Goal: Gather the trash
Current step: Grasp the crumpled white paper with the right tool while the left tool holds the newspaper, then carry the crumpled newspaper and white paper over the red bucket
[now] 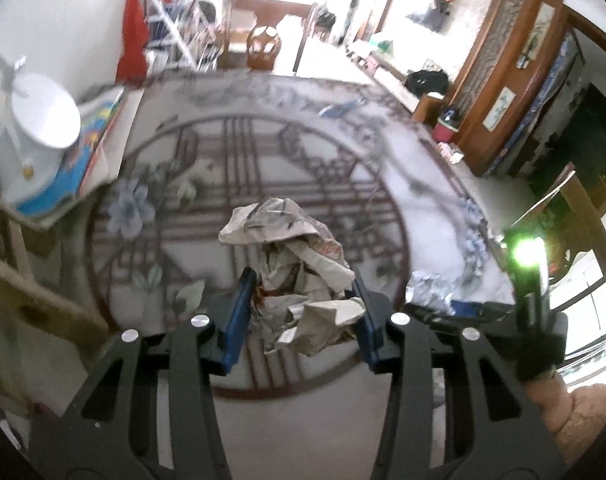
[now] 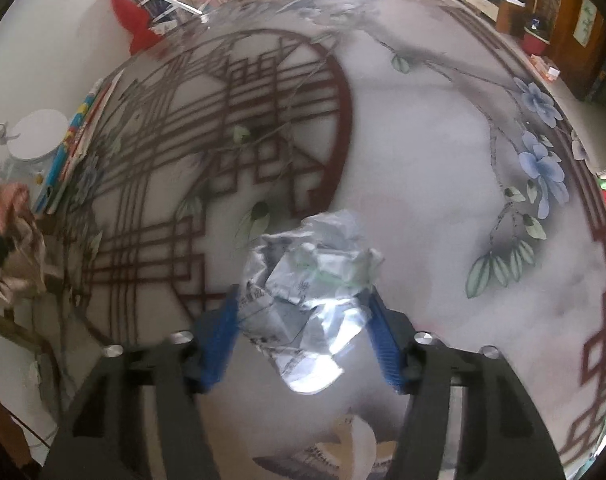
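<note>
My left gripper is shut on a crumpled beige paper wad, held between its blue pads above the patterned carpet. My right gripper is shut on a crumpled white printed paper wad, also held above the carpet. In the left wrist view the right gripper appears at the right with its white wad and a green light. In the right wrist view the beige wad shows at the far left edge.
A white round stool and colourful books stand at the carpet's left edge. A red cloth on a rack, a wooden chair, a red bin and wooden cabinets line the far side.
</note>
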`<control>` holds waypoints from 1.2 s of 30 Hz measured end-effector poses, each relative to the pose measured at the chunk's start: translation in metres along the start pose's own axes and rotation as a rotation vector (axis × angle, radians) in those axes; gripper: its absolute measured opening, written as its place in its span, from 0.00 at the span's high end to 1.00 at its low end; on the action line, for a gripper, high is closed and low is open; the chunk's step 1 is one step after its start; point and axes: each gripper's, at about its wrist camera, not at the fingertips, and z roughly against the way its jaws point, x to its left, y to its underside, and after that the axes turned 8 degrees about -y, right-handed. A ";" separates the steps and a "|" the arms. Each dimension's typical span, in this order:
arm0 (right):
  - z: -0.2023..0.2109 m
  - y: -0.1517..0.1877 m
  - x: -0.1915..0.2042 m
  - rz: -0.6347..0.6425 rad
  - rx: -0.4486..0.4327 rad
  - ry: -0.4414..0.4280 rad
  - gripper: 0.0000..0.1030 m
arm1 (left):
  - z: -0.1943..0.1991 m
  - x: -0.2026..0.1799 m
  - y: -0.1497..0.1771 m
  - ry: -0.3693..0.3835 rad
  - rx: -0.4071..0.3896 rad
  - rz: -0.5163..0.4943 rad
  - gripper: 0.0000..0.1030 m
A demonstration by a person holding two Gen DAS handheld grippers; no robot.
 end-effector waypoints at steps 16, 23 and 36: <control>0.154 -0.008 -0.010 -0.050 -0.407 -0.033 0.44 | 0.040 -0.047 -0.039 0.062 -0.143 -0.044 0.54; 0.187 -0.003 -0.005 -0.014 -0.505 -0.017 0.44 | 0.049 -0.068 -0.040 0.095 -0.162 -0.071 0.54; 0.198 0.006 -0.025 -0.015 -0.518 -0.005 0.44 | 0.051 -0.095 -0.039 0.105 -0.169 -0.080 0.54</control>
